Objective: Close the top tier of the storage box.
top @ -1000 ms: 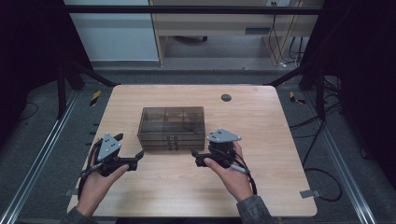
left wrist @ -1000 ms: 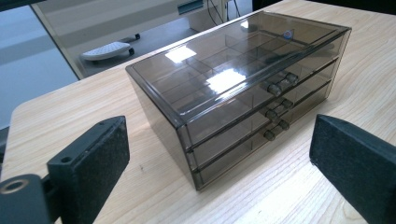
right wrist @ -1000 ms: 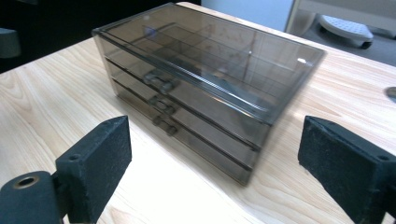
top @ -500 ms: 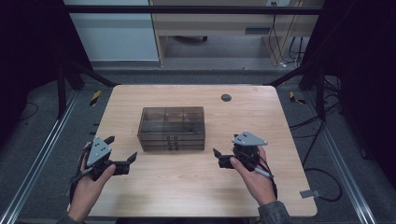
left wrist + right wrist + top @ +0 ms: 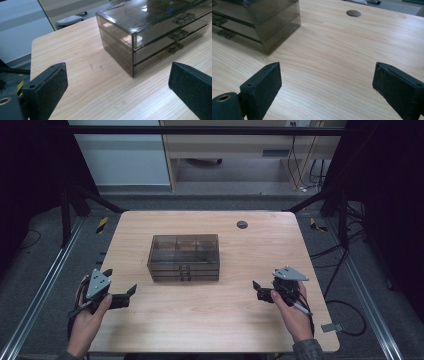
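A smoky, see-through drawer box (image 5: 184, 257) with three shut drawers stands in the middle of the wooden table (image 5: 220, 320). My left gripper (image 5: 120, 281) is held low over the table's front left, well apart from the box, open and empty. My right gripper (image 5: 257, 291) hovers at the front right, also open with nothing between its jaws. In the left gripper view the box (image 5: 150, 32) lies ahead to the right of the left gripper (image 5: 120, 90). In the right gripper view one corner of the box (image 5: 262, 20) sits at the upper left, beyond the right gripper (image 5: 329, 85).
A round dark cable hole (image 5: 242, 224) sits near the table's far edge, also visible as the hole (image 5: 353, 13) in the right gripper view. Bare wood surrounds the box. Metal rails (image 5: 40, 290) and cables (image 5: 345, 310) run beside the table on the floor.
Both grippers have drawn away from the box's front, the left going out to the left, the right out to the right, and both back toward the person.
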Demonstrator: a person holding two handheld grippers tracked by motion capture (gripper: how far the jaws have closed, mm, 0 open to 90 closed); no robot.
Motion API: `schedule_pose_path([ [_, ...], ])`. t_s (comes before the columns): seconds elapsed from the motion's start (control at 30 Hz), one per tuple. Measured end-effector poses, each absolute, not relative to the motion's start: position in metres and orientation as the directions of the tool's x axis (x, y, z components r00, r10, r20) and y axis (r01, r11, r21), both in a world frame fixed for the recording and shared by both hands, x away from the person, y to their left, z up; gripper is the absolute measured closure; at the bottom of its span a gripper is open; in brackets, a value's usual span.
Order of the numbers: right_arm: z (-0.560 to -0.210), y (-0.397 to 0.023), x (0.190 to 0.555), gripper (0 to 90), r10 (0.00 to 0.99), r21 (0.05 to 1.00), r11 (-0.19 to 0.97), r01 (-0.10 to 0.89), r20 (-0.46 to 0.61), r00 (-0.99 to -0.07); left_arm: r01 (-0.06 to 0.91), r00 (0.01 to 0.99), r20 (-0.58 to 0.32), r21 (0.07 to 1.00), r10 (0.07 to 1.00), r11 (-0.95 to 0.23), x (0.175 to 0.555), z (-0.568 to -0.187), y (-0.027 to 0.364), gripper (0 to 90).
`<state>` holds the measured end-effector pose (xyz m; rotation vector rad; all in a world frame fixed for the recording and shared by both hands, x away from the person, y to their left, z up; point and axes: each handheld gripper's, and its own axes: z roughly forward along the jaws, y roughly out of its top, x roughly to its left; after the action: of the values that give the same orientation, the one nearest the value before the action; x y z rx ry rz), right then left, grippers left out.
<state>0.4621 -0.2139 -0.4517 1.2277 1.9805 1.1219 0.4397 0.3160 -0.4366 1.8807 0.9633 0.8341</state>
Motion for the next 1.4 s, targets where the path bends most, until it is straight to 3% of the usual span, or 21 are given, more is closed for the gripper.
schedule_pose_path([
  [0.57,-0.480,-0.254,0.465,8.5,0.930,0.839,0.197,0.507,0.003,-0.367,0.325,0.480,0.174,0.875,0.860,-0.359,0.450,-0.461,0.329,2.4],
  [1.4,-0.502,-0.261,0.476,9.3,0.939,0.829,0.143,0.541,0.060,-0.340,0.321,0.477,0.181,0.875,0.860,-0.362,0.470,-0.490,0.329,2.4],
])
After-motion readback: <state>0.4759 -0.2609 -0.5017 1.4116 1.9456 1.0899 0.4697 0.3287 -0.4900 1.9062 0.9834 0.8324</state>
